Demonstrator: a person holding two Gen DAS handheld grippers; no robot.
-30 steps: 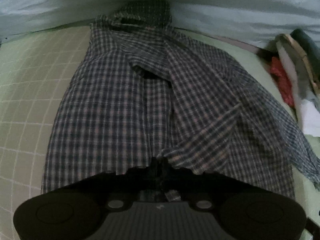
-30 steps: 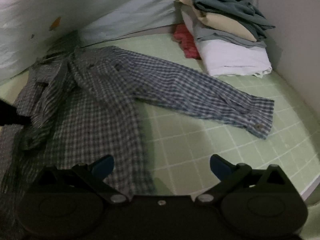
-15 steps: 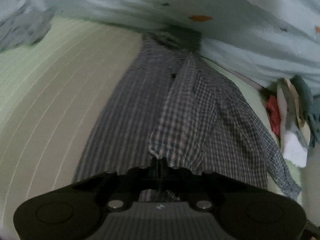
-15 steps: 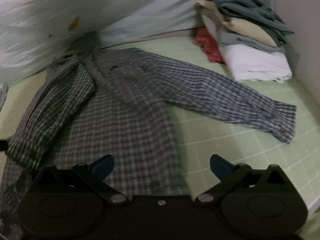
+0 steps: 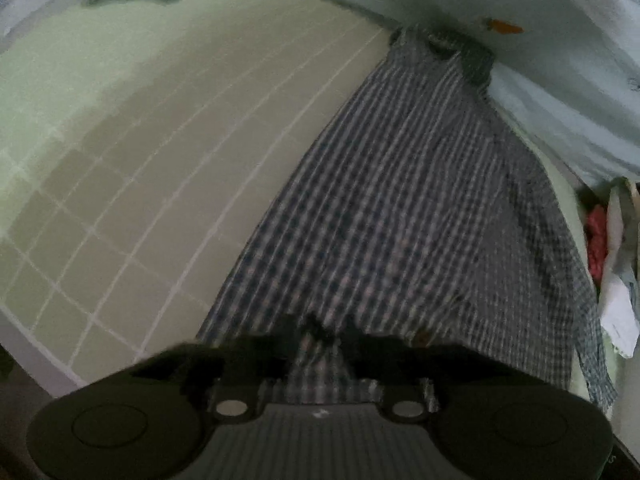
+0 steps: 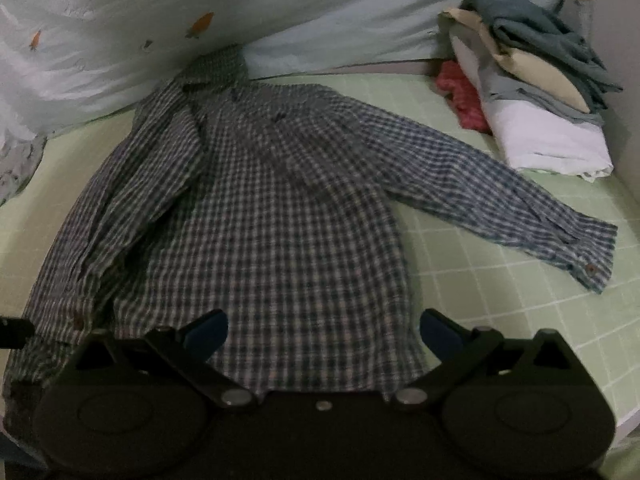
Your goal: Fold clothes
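A blue and white checked shirt [image 6: 288,208] lies on a pale green gridded bed sheet [image 6: 500,280], collar toward the pillows. Its left sleeve [image 6: 132,200] is folded in along the body; its right sleeve [image 6: 500,200] stretches out to the right. In the left wrist view the shirt [image 5: 400,208] runs up from my left gripper [image 5: 320,336], which is shut on the shirt's cloth at the near left hem. My right gripper [image 6: 322,330] is open and empty, over the shirt's bottom hem. The left gripper's tip shows at the right wrist view's left edge [image 6: 14,330].
A stack of folded clothes [image 6: 536,92] with a red item [image 6: 460,96] sits at the back right by a wall. Pale blue pillows [image 6: 140,20] line the head of the bed. The bed's near left edge [image 5: 36,360] shows in the left wrist view.
My left gripper has carried the left sleeve across and down along the shirt's left side, swinging left. My right gripper has moved left, over the bottom hem, still open.
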